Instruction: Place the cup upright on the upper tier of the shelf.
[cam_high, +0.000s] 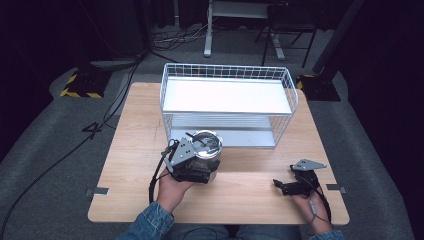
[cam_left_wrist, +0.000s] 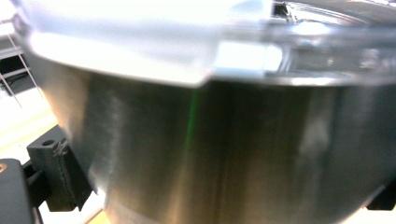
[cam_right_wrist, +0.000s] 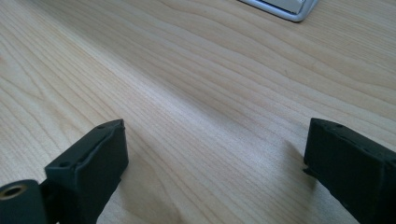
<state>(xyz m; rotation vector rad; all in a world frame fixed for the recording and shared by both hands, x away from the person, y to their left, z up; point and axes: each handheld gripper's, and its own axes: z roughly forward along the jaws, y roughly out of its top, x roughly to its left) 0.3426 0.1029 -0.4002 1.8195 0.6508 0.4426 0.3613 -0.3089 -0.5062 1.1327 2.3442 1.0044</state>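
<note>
A stainless steel pot (cam_high: 209, 156) with a clear glass lid (cam_high: 207, 142) stands at the table's middle, just in front of the wire rack. My left gripper (cam_high: 200, 167) comes at it from the near side. In the left gripper view the pot's wall (cam_left_wrist: 224, 154) sits between the two jaws, one black fingertip (cam_left_wrist: 58, 170) pressed against its left side; the left gripper (cam_left_wrist: 224, 191) is shut on the pot. Whether the pot rests on the wood or hangs just above it, I cannot tell. My right gripper (cam_high: 281, 186) lies low at the front right, open, with bare wood between its fingers (cam_right_wrist: 215, 158).
A white wire rack (cam_high: 227, 95) with two shelves stands at the back of the wooden table (cam_high: 130, 150); its base corner (cam_right_wrist: 285, 9) lies ahead of the right gripper. Cables, stands and a desk frame (cam_high: 210, 30) occupy the dark floor beyond.
</note>
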